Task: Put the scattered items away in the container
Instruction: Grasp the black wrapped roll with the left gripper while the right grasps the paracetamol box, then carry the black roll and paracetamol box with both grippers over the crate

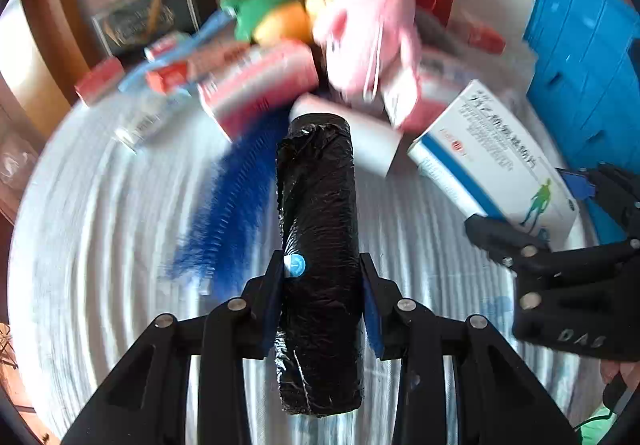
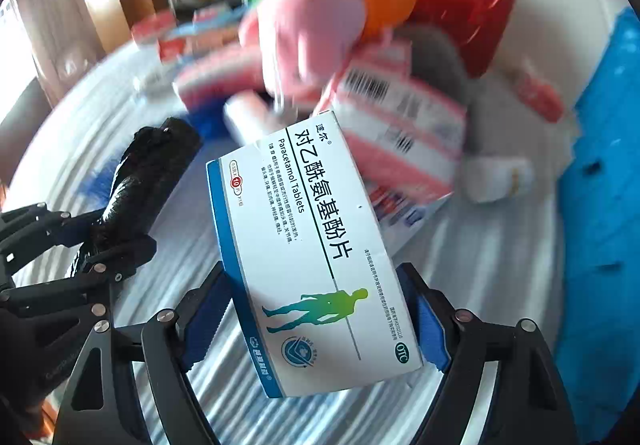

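A black bag roll [image 1: 318,245] is clamped lengthwise by the left gripper [image 1: 323,309]; a paracetamol box [image 2: 308,265] is gripped between the right gripper [image 2: 320,321] pads. The pile beyond is blurred; the blue container [image 1: 584,57] is cut off at right.

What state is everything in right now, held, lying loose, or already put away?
Left hand-held gripper: shut on the black plastic-wrapped roll, lifted off the cloth.
Right hand-held gripper: shut on the white and blue paracetamol tablet box, held up.
Pink plush toy: lying loose in the pile.
Pink and white cartons: lying scattered.
Blue plastic container: at the side; its inside is not visible.
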{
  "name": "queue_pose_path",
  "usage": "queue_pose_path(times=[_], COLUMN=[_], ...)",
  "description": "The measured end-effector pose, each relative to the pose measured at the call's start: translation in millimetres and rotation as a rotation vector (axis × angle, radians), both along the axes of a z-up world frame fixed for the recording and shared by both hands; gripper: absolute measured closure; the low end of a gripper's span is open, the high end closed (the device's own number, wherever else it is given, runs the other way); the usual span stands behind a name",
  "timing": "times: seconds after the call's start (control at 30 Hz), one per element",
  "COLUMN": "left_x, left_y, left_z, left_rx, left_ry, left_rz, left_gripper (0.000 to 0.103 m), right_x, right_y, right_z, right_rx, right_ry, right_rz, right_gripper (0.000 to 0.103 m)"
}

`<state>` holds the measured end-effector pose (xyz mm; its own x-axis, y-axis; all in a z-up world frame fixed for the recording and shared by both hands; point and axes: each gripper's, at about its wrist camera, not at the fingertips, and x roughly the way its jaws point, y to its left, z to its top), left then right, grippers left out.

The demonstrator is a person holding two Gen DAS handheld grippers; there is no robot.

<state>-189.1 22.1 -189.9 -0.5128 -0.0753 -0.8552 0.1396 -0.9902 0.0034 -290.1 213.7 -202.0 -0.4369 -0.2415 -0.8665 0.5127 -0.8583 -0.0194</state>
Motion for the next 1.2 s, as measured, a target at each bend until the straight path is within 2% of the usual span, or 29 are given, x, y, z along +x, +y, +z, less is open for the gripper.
queue_pose_path(times=[0.07,0.17,0.3,0.5,0.7,0.9,1.03,1.2], left_x=[11,30,54,77,102,121,130,139], left_y=[-1,6,13,17,27,35,54,92], left_z=[18,48,85,124,153,171,182,196], left_rx=[-0.006,-0.015,-0.039,-0.055,-0.037,0.019,0.051,0.046], left_ry=[0.043,0.111,0.185,0.269,0.351,0.405,0.43,0.46], left_rz=[0.013,0.041,0.07,0.079,-0.006,-0.099,-0.15,-0.213], left_gripper=[0.069,0.069,0.069,0.069,0.069,0.069,0.069,0.069], right_x=[6,33,47,76,113,142,166,184], right_y=[-7,20,19,25,35,49,69,114], right_z=[20,46,77,120,156,191,217,244], right_rx=[-0.028,-0.07,-0.136,-0.168,-0.162,-0.135,-0.105,-0.107], right_ry=[0.05,0.118,0.193,0.292,0.377,0.435,0.485,0.549], right_rz=[-0.017,-0.034,-0.042,-0.038,-0.128,-0.236,-0.292,-0.366], right_gripper=[0.021,0.021,0.021,0.021,0.021,0.021,0.021,0.021])
